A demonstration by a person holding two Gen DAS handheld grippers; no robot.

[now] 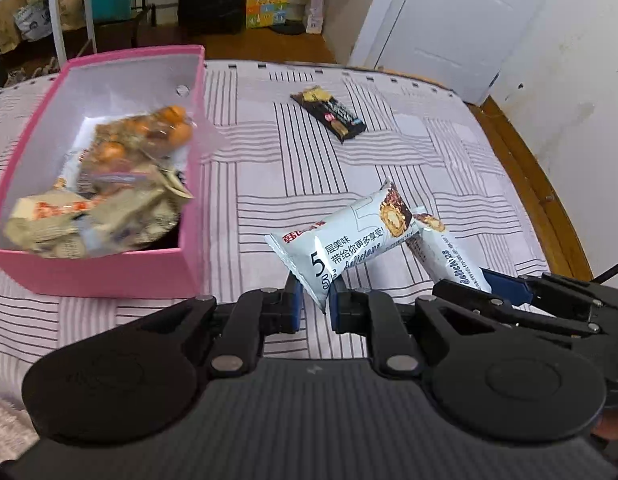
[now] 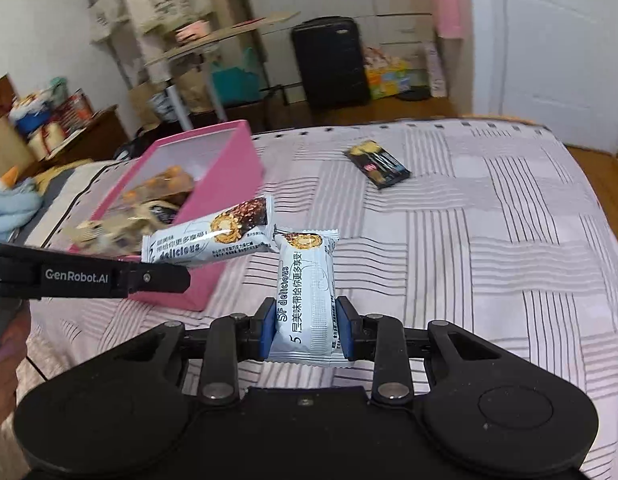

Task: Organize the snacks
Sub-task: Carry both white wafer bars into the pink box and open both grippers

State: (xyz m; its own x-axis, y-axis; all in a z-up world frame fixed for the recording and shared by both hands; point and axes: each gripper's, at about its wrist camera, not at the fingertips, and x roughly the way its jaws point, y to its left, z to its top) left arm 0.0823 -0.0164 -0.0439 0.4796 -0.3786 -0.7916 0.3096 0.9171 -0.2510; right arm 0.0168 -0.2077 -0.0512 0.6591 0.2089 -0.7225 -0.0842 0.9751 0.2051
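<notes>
My left gripper (image 1: 313, 304) is shut on a white wafer snack pack (image 1: 345, 236) and holds it above the bed, right of the pink box (image 1: 109, 274). My right gripper (image 2: 307, 330) is shut on a second white wafer pack (image 2: 307, 292); that pack also shows in the left wrist view (image 1: 449, 254). The left pack shows in the right wrist view (image 2: 209, 236) next to the pink box (image 2: 229, 168). The box holds several wrapped snacks (image 1: 129, 176). A dark snack bar (image 1: 329, 114) lies on the bed farther back; it also shows in the right wrist view (image 2: 377, 164).
The bed has a pale striped cover (image 1: 389, 160) with a wooden frame edge (image 1: 529, 184) at the right. Beyond the bed stand a black suitcase (image 2: 329, 64), a rack with bags (image 2: 169, 40) and a white door (image 2: 557, 48).
</notes>
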